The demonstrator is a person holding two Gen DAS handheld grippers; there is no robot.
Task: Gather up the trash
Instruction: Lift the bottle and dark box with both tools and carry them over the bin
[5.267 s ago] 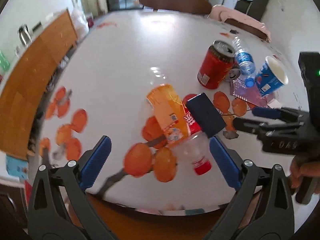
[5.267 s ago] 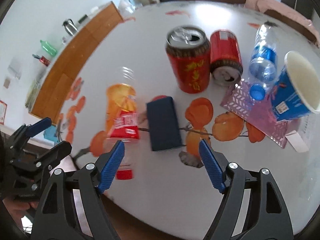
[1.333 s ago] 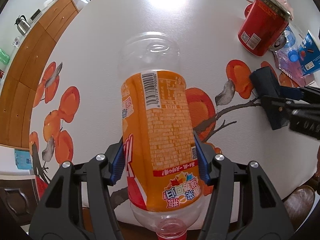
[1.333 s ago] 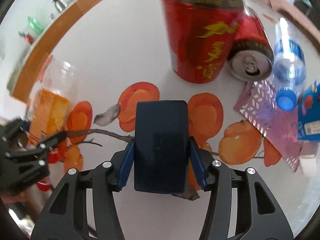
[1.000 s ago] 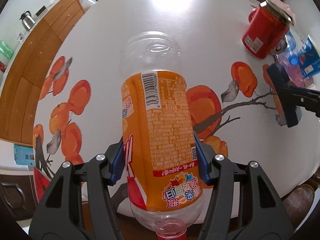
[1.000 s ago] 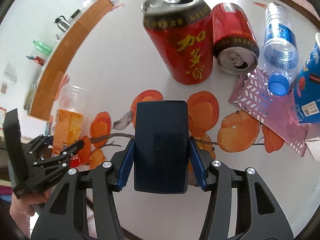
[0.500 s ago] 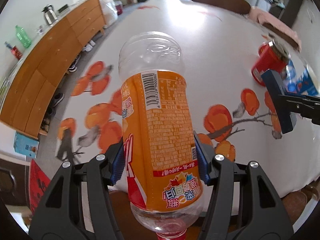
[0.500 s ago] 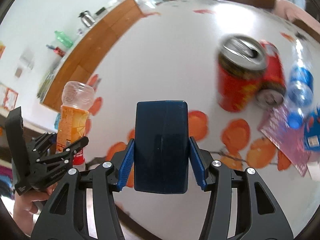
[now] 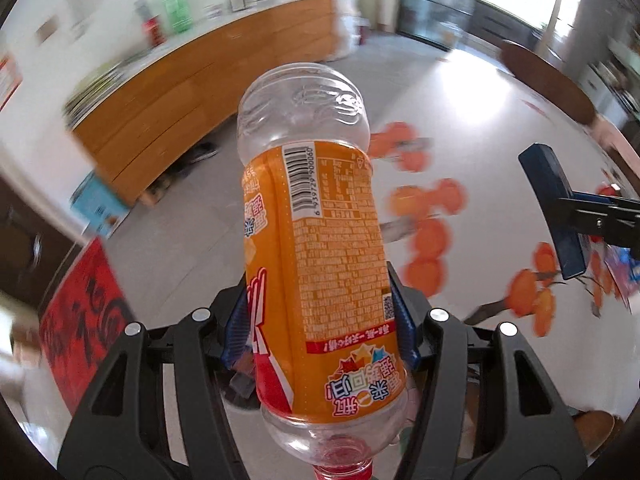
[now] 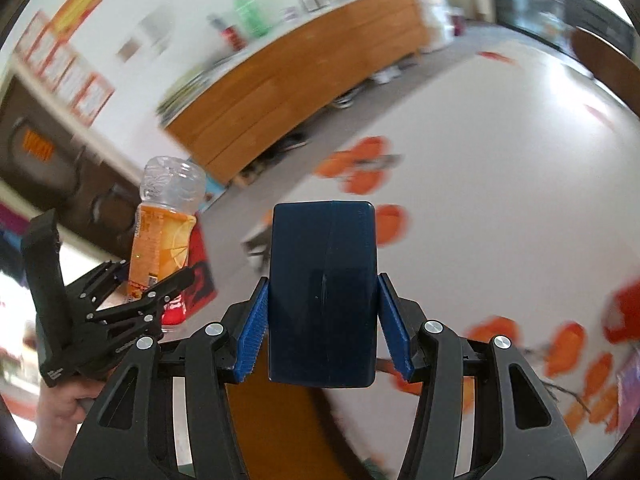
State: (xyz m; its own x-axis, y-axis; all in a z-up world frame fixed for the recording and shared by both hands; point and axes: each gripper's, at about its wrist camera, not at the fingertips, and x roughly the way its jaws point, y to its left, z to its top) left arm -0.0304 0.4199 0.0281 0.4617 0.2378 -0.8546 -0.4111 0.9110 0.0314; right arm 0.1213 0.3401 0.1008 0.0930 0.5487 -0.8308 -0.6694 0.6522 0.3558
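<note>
My left gripper (image 9: pixel 320 320) is shut on an empty orange-labelled plastic bottle (image 9: pixel 320 248), red cap toward the camera, held in the air past the table's edge. My right gripper (image 10: pixel 322 322) is shut on a dark blue box (image 10: pixel 323 292), also lifted off the table. In the right wrist view the left gripper (image 10: pixel 156 288) with the bottle (image 10: pixel 164 236) shows at the left, a hand below it. In the left wrist view the blue box (image 9: pixel 554 208) and right gripper fingers (image 9: pixel 600 220) show at the right.
The white round table (image 10: pixel 500 200) with orange fruit prints lies to the right. A long wooden sideboard (image 10: pixel 304 92) with bottles and a kettle runs along the far wall. A red mat (image 9: pixel 76 320) and a blue box lie on the grey floor.
Both grippers have lifted and swung left, away from the table toward the floor and sideboard, each keeping its object. The cans and other trash have left the view.
</note>
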